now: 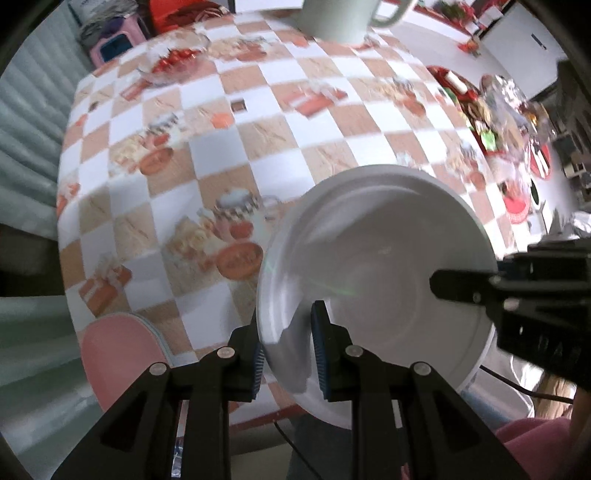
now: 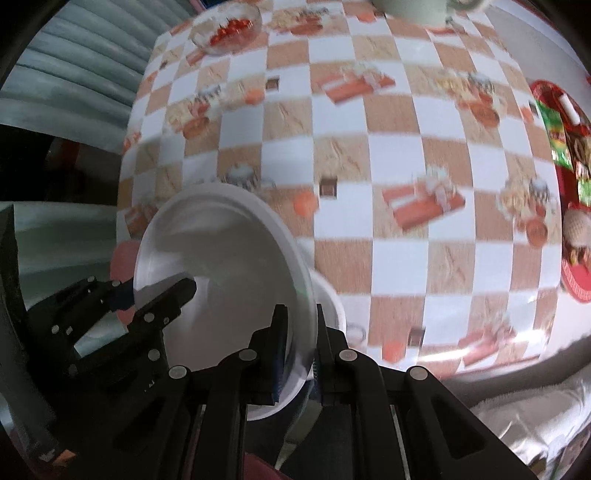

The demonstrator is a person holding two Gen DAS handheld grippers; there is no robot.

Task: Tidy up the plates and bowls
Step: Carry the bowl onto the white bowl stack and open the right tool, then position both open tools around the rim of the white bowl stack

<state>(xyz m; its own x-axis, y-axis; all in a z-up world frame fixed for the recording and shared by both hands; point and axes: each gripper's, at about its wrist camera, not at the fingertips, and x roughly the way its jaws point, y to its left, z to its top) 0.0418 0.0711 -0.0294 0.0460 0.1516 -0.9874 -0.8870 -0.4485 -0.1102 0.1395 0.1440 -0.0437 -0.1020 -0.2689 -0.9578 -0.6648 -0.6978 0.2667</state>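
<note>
A white deep plate [image 1: 376, 266] hangs tilted over the near edge of the table, held from both sides. My left gripper [image 1: 288, 339] is shut on its left rim, one blue pad inside and one outside. My right gripper [image 2: 299, 332] is shut on the opposite rim of the same plate [image 2: 221, 273]. Each gripper also shows in the other's view: the right gripper [image 1: 465, 291] at the plate's right edge, the left gripper [image 2: 155, 295] at its left edge. A second white rim [image 2: 330, 299] shows just beneath the plate; I cannot tell what it belongs to.
The table [image 1: 229, 122] wears an orange-and-white checked cloth. At its far side stand a glass bowl of red fruit [image 1: 173, 61] and a pale green jug [image 1: 336, 18]. A red tray of snacks [image 2: 565, 166] lies at the right. A pink stool [image 1: 118, 350] stands below the near left edge.
</note>
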